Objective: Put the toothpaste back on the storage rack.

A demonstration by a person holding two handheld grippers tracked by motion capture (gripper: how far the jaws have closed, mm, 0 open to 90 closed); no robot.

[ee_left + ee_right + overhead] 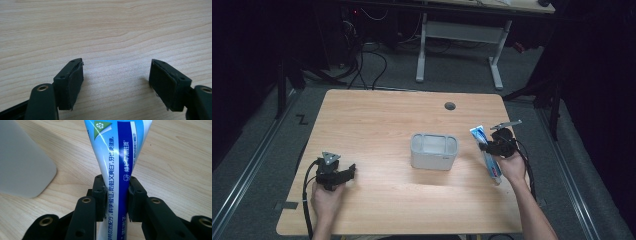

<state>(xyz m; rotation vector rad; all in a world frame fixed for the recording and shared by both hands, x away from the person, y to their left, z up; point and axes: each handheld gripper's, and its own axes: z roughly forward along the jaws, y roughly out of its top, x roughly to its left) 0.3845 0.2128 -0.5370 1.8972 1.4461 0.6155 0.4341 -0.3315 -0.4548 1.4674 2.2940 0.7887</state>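
- Right gripper [117, 195]: jaws closed on a blue-and-white toothpaste tube [118, 152], pinching it across its middle; the tube is held just right of the grey tub [434, 151].
- Left gripper [116, 75]: jaws spread wide with nothing between them, low over bare wood, well left of the tub.
- Progress, as judged: the tube is grasped; if it is bound for the tub, carrying it over and releasing it remain. The tub looks empty.
- Surface: light wooden table [377, 120], a cable hole beyond the tub.
- Room: dim, grey floor, a white desk frame [459, 40] and cables behind the table.
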